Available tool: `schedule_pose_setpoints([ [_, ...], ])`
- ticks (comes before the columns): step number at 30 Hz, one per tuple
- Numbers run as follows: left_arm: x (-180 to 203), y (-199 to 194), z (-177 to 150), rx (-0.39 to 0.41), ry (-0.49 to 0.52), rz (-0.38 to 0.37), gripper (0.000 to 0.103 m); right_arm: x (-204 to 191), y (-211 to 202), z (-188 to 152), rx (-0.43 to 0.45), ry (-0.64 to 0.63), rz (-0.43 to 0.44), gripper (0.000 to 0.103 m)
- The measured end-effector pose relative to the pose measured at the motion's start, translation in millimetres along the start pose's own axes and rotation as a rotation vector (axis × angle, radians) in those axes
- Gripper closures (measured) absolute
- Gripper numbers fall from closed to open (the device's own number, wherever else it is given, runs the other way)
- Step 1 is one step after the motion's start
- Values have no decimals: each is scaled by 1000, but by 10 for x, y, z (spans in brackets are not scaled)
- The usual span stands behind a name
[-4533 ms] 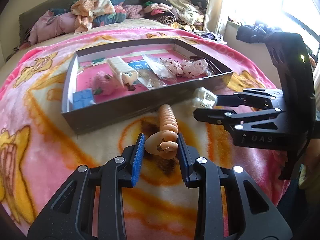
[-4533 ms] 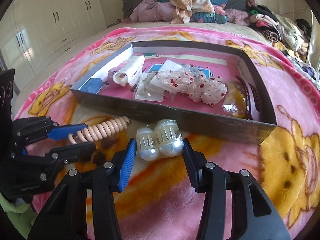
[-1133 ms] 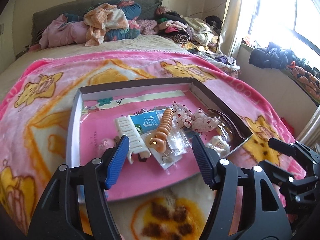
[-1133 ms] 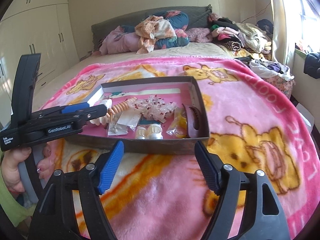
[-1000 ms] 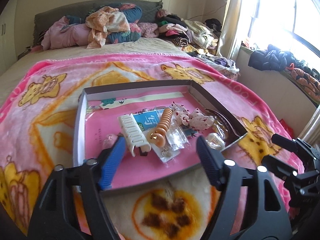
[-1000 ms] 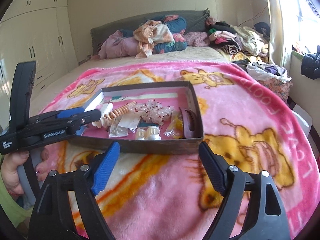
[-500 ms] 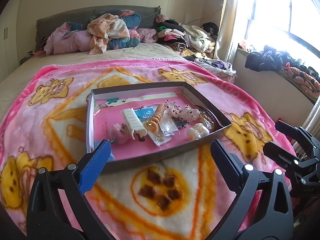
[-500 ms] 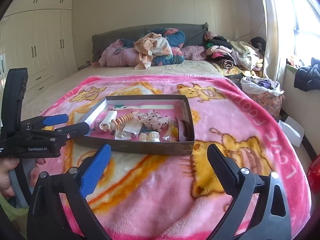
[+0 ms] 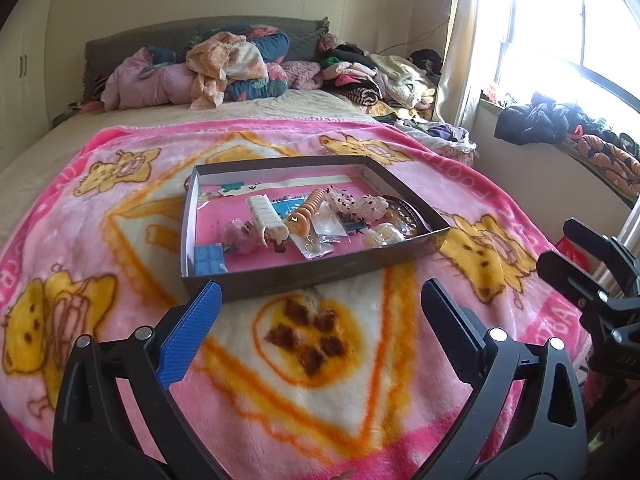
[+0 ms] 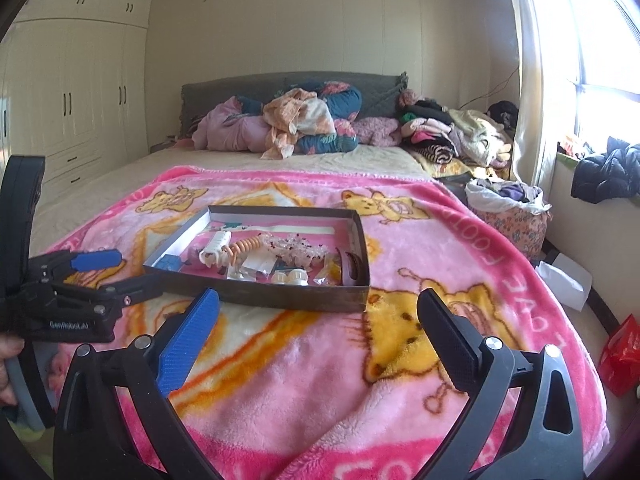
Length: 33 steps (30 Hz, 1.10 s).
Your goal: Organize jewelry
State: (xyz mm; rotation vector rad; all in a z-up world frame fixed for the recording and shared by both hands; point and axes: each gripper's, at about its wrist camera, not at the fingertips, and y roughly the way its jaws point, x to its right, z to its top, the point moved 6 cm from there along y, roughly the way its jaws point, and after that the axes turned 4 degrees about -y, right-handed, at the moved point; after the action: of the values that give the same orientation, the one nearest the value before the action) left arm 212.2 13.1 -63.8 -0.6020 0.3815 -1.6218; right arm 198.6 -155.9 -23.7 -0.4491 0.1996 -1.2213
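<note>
Both pairs of tongs stand wide open and hold nothing. The left tongs (image 9: 320, 312) hang over the pink blanket (image 9: 304, 392) at the near end of the bed, and the right tongs (image 10: 316, 320) hang beside them, a little to the right. Neither touches anything.

Straight ahead of both, and well apart from them, sits the shallow grey box (image 9: 304, 276) with the jewelry lying inside it. From the left: a blue piece (image 9: 209, 259) in the near left corner, a white comb clip (image 9: 266, 216), an orange spiral band (image 9: 306, 212) whose long axis runs from near to far, and a pair of pearly round pieces (image 9: 382, 235) by the near right wall. A dark curved clip (image 10: 351, 266) lies along the right wall.

The box lies more squarely before the left tongs; from the right tongs it sits ahead and slightly left. I see nothing loose on the blanket, so the sorting looks about done.
</note>
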Motion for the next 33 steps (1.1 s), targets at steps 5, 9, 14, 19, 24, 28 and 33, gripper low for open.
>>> schedule_pose_setpoints([
  [5, 34, -76, -69, 35, 7, 25, 12, 11, -68, -41, 21, 24, 15, 6],
  [9, 21, -130, -115, 62, 4, 48, 12, -6, -126, -110, 37, 47, 30, 6],
  [14, 37, -180, -161, 94, 6, 61, 12, -34, -182, -188, 59, 53, 30, 6],
  [19, 107, -287, -200, 142, 12, 36, 12, -38, -258, -257, 93, 53, 16, 6],
  [24, 119, -332, -251, 166, -1, 37, 11, -23, -300, -323, 111, 55, 5, 6],
  [28, 125, -341, -282, 181, 2, 47, 11, -4, -315, -345, 127, 64, -6, 6],
  [33, 127, -337, -290, 179, 1, 43, 11, -14, -308, -358, 128, 57, -9, 6],
])
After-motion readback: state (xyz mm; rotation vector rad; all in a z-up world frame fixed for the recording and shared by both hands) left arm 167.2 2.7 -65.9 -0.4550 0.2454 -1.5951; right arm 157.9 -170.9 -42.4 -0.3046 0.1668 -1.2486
